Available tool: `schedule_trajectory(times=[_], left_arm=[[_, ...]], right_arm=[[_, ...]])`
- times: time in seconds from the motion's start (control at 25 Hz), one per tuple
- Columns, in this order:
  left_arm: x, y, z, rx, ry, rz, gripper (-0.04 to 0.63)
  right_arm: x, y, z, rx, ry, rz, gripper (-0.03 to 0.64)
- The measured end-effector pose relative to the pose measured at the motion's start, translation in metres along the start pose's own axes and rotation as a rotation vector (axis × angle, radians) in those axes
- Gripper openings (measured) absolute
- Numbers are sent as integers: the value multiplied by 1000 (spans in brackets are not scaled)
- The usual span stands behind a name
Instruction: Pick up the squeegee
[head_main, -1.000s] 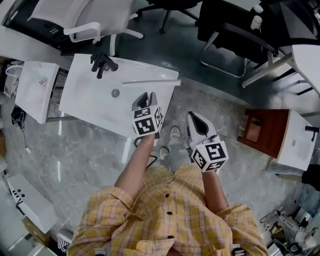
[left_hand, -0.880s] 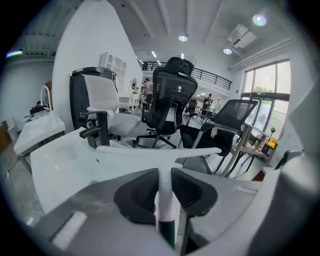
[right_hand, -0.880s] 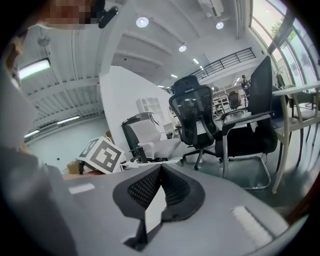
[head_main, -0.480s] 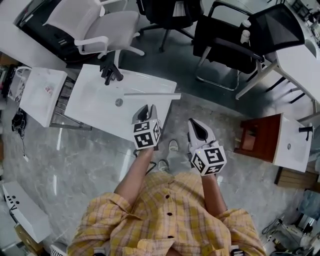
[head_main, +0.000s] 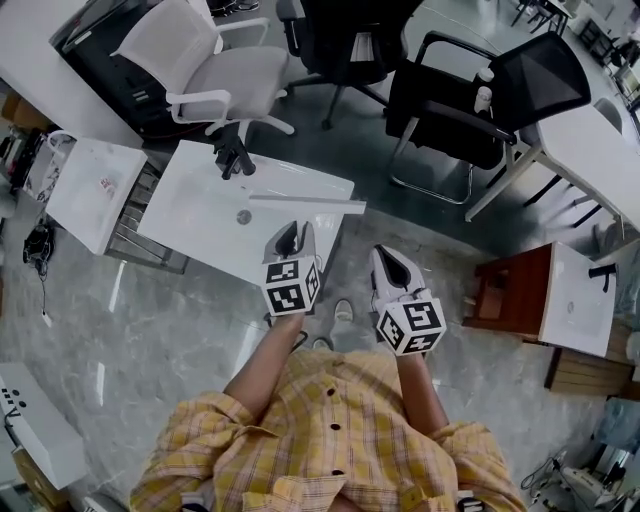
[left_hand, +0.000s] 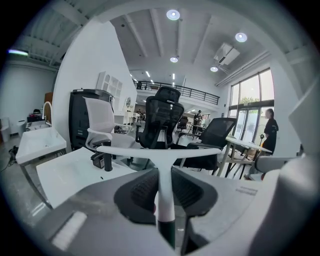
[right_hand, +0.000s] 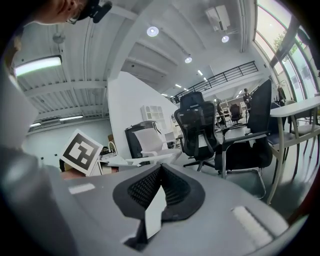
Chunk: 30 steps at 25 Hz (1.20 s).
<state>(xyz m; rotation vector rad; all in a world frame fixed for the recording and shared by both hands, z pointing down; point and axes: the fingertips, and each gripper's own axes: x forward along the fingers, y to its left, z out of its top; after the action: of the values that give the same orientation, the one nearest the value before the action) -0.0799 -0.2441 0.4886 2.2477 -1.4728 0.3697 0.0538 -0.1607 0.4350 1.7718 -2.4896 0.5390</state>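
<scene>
Beside white basin (head_main: 195, 215) and office chairs (head_main: 238, 76), left tool (head_main: 288, 240) clamps squeegee (head_main: 306, 201), right tool (head_main: 386, 260) closed.

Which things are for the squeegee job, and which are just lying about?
For the job: squeegee, left gripper clamped on its handle.
Just lying about: white sink, black faucet, white office chair, black mesh chair, empty right gripper.

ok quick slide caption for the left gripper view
Left gripper clamped on a white squeegee handle, blade crosswise before a black office chair.
</scene>
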Motion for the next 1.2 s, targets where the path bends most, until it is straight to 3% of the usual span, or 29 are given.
schedule_trajectory(times=[0.52,1.2], left_arm=[[-39,-9,34,26,-115,-32,91],[-51,-26,52,55,-198,-83,91]], right_arm=[[-6,14,26,-22,-65,8,-8],[0,6,45,-33,-121,-8,-8]])
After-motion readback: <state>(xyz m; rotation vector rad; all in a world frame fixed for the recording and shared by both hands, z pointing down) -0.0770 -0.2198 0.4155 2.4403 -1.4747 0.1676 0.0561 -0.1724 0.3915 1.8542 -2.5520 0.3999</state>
